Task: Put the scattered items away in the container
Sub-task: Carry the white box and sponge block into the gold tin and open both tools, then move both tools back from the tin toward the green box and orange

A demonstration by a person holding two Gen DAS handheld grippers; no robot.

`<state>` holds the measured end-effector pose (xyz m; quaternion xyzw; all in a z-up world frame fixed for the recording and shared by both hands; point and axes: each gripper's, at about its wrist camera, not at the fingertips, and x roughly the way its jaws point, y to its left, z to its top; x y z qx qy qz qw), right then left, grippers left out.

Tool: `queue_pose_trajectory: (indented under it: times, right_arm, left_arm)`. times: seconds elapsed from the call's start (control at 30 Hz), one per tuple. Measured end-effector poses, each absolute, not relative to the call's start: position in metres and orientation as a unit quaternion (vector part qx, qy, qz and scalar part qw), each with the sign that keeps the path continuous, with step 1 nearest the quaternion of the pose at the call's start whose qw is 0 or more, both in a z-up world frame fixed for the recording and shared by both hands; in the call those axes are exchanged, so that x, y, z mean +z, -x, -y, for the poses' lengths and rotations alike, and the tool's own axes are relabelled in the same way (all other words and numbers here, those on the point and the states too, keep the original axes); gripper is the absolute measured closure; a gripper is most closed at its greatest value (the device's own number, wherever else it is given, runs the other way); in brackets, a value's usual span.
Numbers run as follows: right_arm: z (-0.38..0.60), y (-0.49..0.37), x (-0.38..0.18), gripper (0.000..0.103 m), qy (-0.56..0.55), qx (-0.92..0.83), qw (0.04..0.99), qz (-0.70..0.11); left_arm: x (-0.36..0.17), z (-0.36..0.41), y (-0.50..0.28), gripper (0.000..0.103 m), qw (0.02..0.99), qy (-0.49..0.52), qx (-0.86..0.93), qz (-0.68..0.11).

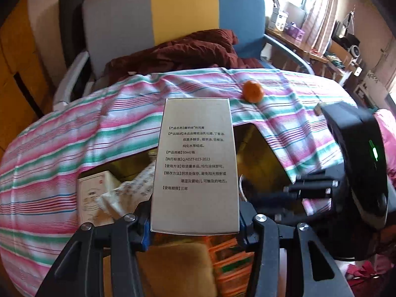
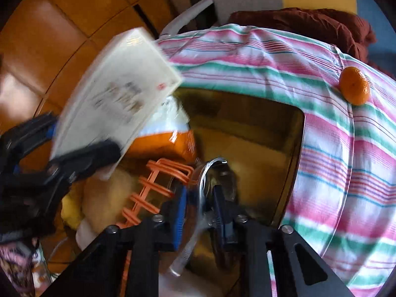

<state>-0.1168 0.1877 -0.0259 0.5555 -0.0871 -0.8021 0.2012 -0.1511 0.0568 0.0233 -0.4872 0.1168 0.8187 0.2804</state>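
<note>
My left gripper [image 1: 195, 225] is shut on a silver box [image 1: 195, 163] printed with black text, held upright over the yellow-walled container [image 1: 267, 153]. The right wrist view shows that box [image 2: 118, 99] pale and blurred between the left gripper's [image 2: 66, 141] fingers. My right gripper [image 2: 200, 205] is shut on the wall of a clear glass cup [image 2: 212, 173], low inside the container [image 2: 247, 133]. An orange tangerine [image 1: 253, 91] [image 2: 354, 85] lies on the striped cloth beyond the container.
Inside the container lie a white box [image 1: 96, 190], a tissue pack [image 1: 128, 190], an orange hanger [image 2: 153, 185] and a yellow cloth [image 1: 178, 267]. The pink-and-green striped cloth [image 1: 74, 133] surrounds it. A chair with a maroon garment [image 1: 178, 52] stands behind.
</note>
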Motion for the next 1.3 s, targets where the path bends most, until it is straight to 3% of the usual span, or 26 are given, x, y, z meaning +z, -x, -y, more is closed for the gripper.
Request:
queue_pose_trajectory:
  times: [0.13, 0.17, 0.2, 0.33, 0.43, 0.6, 0.67, 0.7, 0.87, 1.03, 1.3]
  right_arm:
    - [-0.197, 0.096, -0.022, 0.077, -0.547, -0.799, 0.217, 0.120]
    - [-0.203, 0.090, -0.019, 0.071, -0.541, -0.804, 0.210, 0.131]
    - [-0.211, 0.083, -0.014, 0.056, -0.530, -0.812, 0.199, 0.144]
    - [-0.242, 0.056, 0.013, 0.041, -0.471, -0.843, 0.172, 0.195]
    - [-0.259, 0.046, 0.026, 0.040, -0.450, -0.850, 0.164, 0.219]
    - [-0.266, 0.038, 0.034, 0.038, -0.442, -0.857, 0.155, 0.215]
    - [-0.264, 0.036, 0.034, 0.038, -0.444, -0.857, 0.157, 0.211]
    - [-0.264, 0.035, 0.034, 0.038, -0.443, -0.858, 0.156, 0.208]
    - [-0.260, 0.042, 0.030, 0.038, -0.442, -0.864, 0.146, 0.192]
    - [-0.230, 0.069, 0.033, 0.071, -0.444, -0.872, 0.169, 0.116]
    - [-0.160, 0.124, 0.029, 0.075, -0.440, -0.872, 0.212, -0.023]
  left_arm:
    - [0.018, -0.074, 0.153, 0.052, 0.303, 0.504, 0.801, -0.115]
    - [0.018, -0.079, 0.153, 0.052, 0.314, 0.506, 0.795, -0.117]
    - [0.017, -0.083, 0.152, 0.052, 0.323, 0.505, 0.790, -0.125]
    - [0.009, -0.112, 0.150, 0.052, 0.338, 0.502, 0.765, -0.220]
    - [0.000, -0.134, 0.151, 0.051, 0.337, 0.486, 0.748, -0.301]
    - [-0.019, -0.149, 0.153, 0.040, 0.311, 0.481, 0.726, -0.380]
    - [-0.013, -0.143, 0.151, 0.019, 0.329, 0.483, 0.730, -0.356]
    - [-0.010, -0.137, 0.152, 0.018, 0.329, 0.488, 0.736, -0.335]
    - [0.012, -0.097, 0.160, 0.018, 0.298, 0.489, 0.785, -0.235]
    - [0.032, -0.049, 0.145, 0.019, 0.218, 0.465, 0.844, -0.155]
    - [0.038, -0.008, 0.096, 0.020, 0.176, 0.432, 0.883, -0.057]
